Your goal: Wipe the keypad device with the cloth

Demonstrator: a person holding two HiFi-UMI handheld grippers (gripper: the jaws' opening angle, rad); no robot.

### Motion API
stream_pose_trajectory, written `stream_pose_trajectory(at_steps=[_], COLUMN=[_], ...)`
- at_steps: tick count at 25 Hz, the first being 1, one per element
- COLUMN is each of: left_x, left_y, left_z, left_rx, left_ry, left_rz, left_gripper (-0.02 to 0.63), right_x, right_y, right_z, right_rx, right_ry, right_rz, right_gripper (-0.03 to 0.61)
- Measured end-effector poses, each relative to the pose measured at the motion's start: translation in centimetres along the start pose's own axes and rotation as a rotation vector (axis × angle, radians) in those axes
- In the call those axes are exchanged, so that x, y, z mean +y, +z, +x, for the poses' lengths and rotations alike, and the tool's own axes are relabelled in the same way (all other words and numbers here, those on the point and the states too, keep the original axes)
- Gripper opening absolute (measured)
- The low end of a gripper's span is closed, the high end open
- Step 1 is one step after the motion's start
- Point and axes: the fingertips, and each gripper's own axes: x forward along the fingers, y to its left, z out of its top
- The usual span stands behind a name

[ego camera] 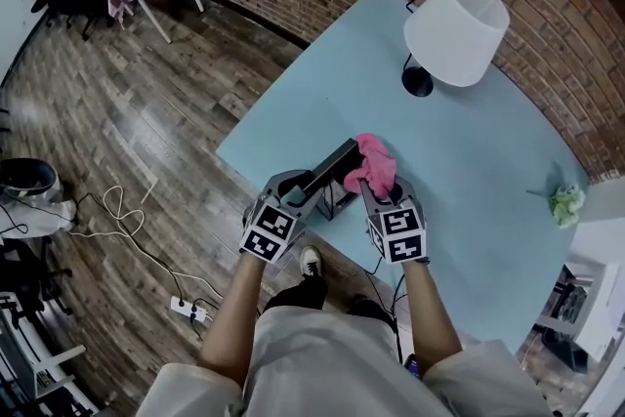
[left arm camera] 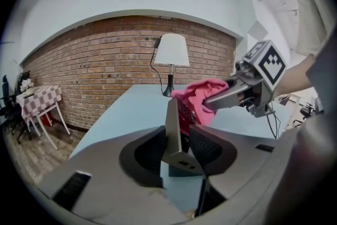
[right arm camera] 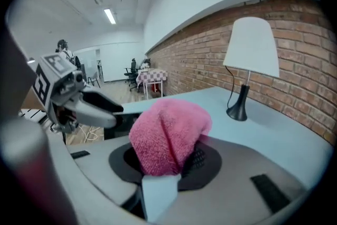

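Observation:
A dark grey keypad device is held tilted up just above the near edge of the pale blue table. My left gripper is shut on its lower end; the left gripper view shows the device edge-on between the pads. The right gripper is shut on a bunched pink cloth, which fills its jaws in the right gripper view. That cloth lies against the device's keypad face, at its upper end.
A white-shaded lamp on a black base stands at the far side of the table. A small greenish bundle lies at the table's right edge. A cable and power strip trail over the wooden floor on the left.

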Motion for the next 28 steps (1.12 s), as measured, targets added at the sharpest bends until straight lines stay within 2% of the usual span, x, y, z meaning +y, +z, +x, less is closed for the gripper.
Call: stream_pose_trajectory(at_steps=[3,7,11,16,24,28], left_x=[0.1,0.0,-0.1,-0.1,0.0,0.1], left_y=[0.0,-0.1,-0.2,-0.3,-0.4,-0.3], left_z=[0.1,0.1,0.2,0.0,-0.1,-0.2], left_rx=[-0.001,0.003,0.013,0.015,0.011,0.006], left_ry=[0.002,0.004,0.006,0.008,0.009,0.009], left_rz=[-0.001,-0.001,0.022,0.038,0.034,0.036], left_gripper=[0.189,0.189,0.19,0.19,0.19,0.19], right_x=[1.3,2.8,3.8,4.0,3.7,3.4], right_y=[3.5,4.6,3.9,2.0,-0.5,-2.3], right_z=[0.2,1.6,2.6,3.1,3.0,2.8], right_rx=[-0.075,-0.086,-0.052,0.0,0.044,0.074], right_ry=[0.038,0.055,0.066,0.059,0.044,0.027], right_rz=[-0.011,-0.056,-0.1,-0.104,-0.173,-0.168], right_gripper=[0.13,0.13,0.13,0.13,0.132,0.133])
